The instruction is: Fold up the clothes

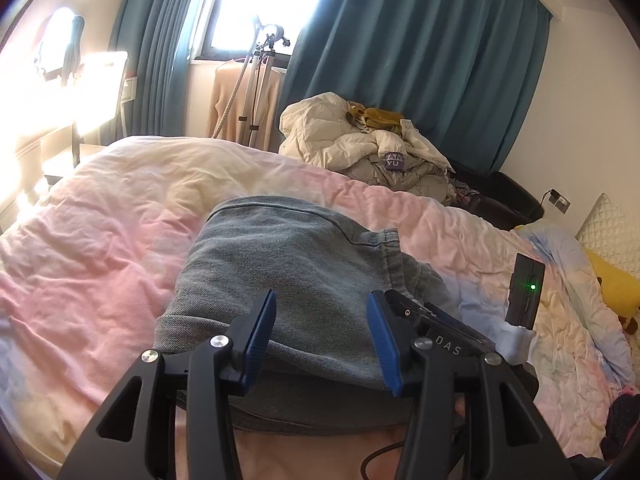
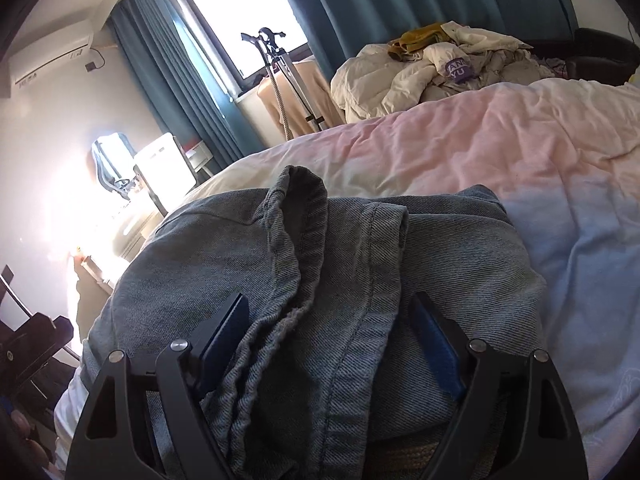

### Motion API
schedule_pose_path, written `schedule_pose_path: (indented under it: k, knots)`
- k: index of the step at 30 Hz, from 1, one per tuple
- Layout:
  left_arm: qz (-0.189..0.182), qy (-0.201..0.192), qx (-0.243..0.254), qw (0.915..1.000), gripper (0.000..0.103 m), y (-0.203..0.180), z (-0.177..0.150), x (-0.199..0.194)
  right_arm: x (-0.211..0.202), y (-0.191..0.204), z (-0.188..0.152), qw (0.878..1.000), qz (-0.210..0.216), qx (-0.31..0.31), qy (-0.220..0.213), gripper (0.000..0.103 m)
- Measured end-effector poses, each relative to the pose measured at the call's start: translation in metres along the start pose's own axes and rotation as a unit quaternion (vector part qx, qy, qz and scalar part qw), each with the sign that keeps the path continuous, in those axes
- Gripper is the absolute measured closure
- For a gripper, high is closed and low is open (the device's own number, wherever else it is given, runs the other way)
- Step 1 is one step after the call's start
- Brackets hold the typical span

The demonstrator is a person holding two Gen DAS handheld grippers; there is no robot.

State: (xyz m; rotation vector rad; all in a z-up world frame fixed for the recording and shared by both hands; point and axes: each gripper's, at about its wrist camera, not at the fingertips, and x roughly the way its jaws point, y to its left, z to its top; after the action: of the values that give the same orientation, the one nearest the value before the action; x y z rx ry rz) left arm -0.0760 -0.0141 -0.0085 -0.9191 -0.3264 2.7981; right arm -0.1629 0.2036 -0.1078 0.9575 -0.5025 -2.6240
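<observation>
Jeans (image 2: 320, 280) bunched between open right gripper (image 2: 332, 344) fingers.

Pink duvet (image 1: 100, 240), teal curtains (image 1: 420, 60), cream jacket heap (image 1: 340, 136) behind.

The jeans (image 1: 288, 264) lay on the duvet (image 1: 100, 248) directly before both grippers, with a heap of clothes (image 1: 360, 140) behind the bed to the right and curtains (image 1: 420, 48) behind that.
</observation>
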Motion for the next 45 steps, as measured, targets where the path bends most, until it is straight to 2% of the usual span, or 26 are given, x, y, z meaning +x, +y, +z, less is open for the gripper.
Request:
schedule_pose_path:
  k: [5, 8, 15, 17, 20, 22, 23, 24, 26, 28, 33, 39, 45]
  knots:
    - [0.011, -0.003, -0.004, 0.9999, 0.055, 0.003, -0.001, 0.002, -0.002, 0.003, -0.004, 1.0, -0.001, -0.007, -0.002, 0.023]
    - [0.02, 0.001, -0.003, 0.9998, 0.055, 0.004, -0.003, 0.005, -0.007, 0.0, -0.004, 1.0, 0.0, 0.011, -0.01, 0.026]
    - [0.027, 0.01, -0.011, 0.9995, 0.055, 0.005, -0.006, 0.011, -0.04, 0.0, 0.004, 0.996, 0.005, 0.024, -0.082, 0.026]
    - [0.026, 0.011, -0.01, 0.9995, 0.055, 0.005, -0.007, 0.012, -0.036, 0.003, 0.006, 0.997, 0.027, 0.023, -0.071, 0.028]
    - [0.025, 0.011, -0.005, 0.9996, 0.055, 0.003, -0.008, 0.014, -0.028, 0.009, 0.009, 0.997, 0.065, 0.02, -0.047, 0.035]
    - [0.024, 0.011, -0.002, 0.9997, 0.055, 0.002, -0.007, 0.015, -0.014, 0.011, 0.004, 0.998, 0.062, 0.022, -0.012, 0.039]
    - [0.024, 0.01, -0.001, 0.9997, 0.055, 0.002, -0.007, 0.015, -0.009, 0.012, 0.002, 0.998, 0.054, 0.017, -0.003, 0.042]
    - [0.024, 0.01, -0.001, 0.9997, 0.055, 0.002, -0.006, 0.016, -0.005, 0.013, -0.001, 0.999, 0.044, 0.01, 0.001, 0.05]
    - [0.024, 0.01, -0.001, 0.9997, 0.055, 0.002, -0.006, 0.017, -0.006, 0.016, -0.001, 0.999, 0.043, 0.0, 0.001, 0.067]
    - [0.023, 0.01, -0.003, 0.9997, 0.055, 0.002, -0.005, 0.018, -0.011, 0.02, 0.0, 0.999, 0.043, -0.004, -0.009, 0.09]
    - [0.023, 0.014, -0.005, 0.9996, 0.055, 0.003, -0.006, 0.019, -0.036, 0.028, 0.003, 0.999, 0.031, -0.012, -0.043, 0.094]
    - [0.03, 0.021, 0.011, 0.9993, 0.055, 0.0, -0.01, 0.023, -0.028, 0.006, -0.02, 0.999, 0.027, 0.037, 0.017, 0.095]
    - [0.036, 0.021, 0.031, 0.9986, 0.055, -0.004, -0.013, 0.02, -0.041, -0.011, -0.019, 0.996, 0.043, 0.084, 0.002, 0.086]
